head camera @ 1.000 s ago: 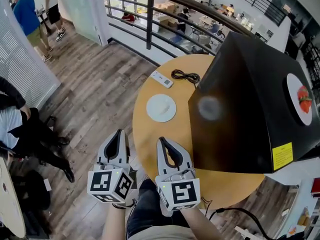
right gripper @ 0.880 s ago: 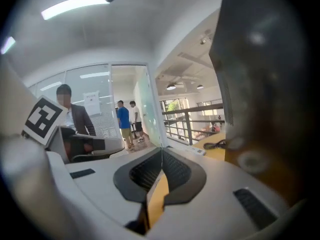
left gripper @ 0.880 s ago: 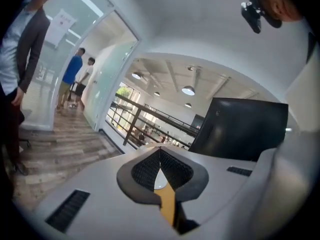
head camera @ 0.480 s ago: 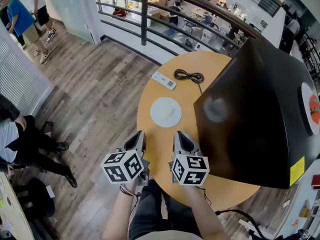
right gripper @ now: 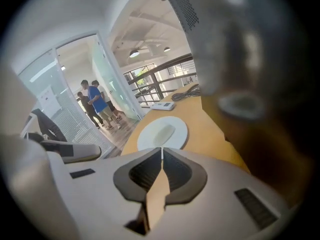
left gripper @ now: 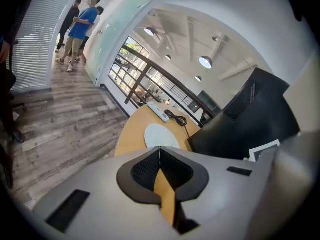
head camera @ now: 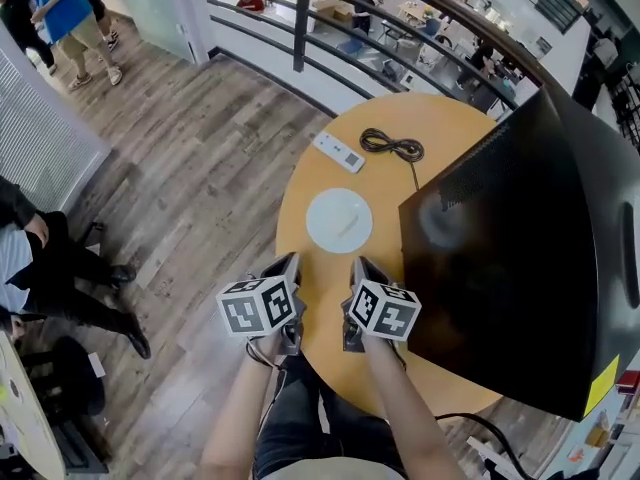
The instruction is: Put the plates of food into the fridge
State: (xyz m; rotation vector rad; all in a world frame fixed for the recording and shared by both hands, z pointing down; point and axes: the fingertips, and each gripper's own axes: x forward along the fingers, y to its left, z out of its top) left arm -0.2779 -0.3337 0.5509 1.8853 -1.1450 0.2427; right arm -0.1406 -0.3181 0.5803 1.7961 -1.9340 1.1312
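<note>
You have one white plate [head camera: 339,220] in sight. It lies flat on the round wooden table [head camera: 440,123], near the middle of the head view, with a pale oblong piece resting on it; what that piece is cannot be made out. One black fridge [head camera: 520,268] stands on the same table and fills the right side of the frame. Its glossy dark face is just to the right of the plate, and a yellow label [head camera: 603,385] sits at its lower right corner.

Your two grippers are below the plate in the picture, side by side at the table's near edge. Your left gripper [head camera: 290,261] is toward the plate's lower left and your right gripper [head camera: 358,265] is almost straight beneath it. Both are near the plate but clear of it, and both point up toward it. In each gripper view the plate lies just beyond the jaw tips. Both grippers are clenched, pads pressed together with nothing between them.

Farther up the table, beyond the plate, lie one white remote [head camera: 338,152] and one coiled black cable [head camera: 392,146], the cable to the right of the remote. A dark railing [head camera: 300,18] crosses the top of the frame. Two people [head camera: 60,13] stand on the wood floor at the upper left, and another person in dark clothes [head camera: 50,278] is at the left edge.
</note>
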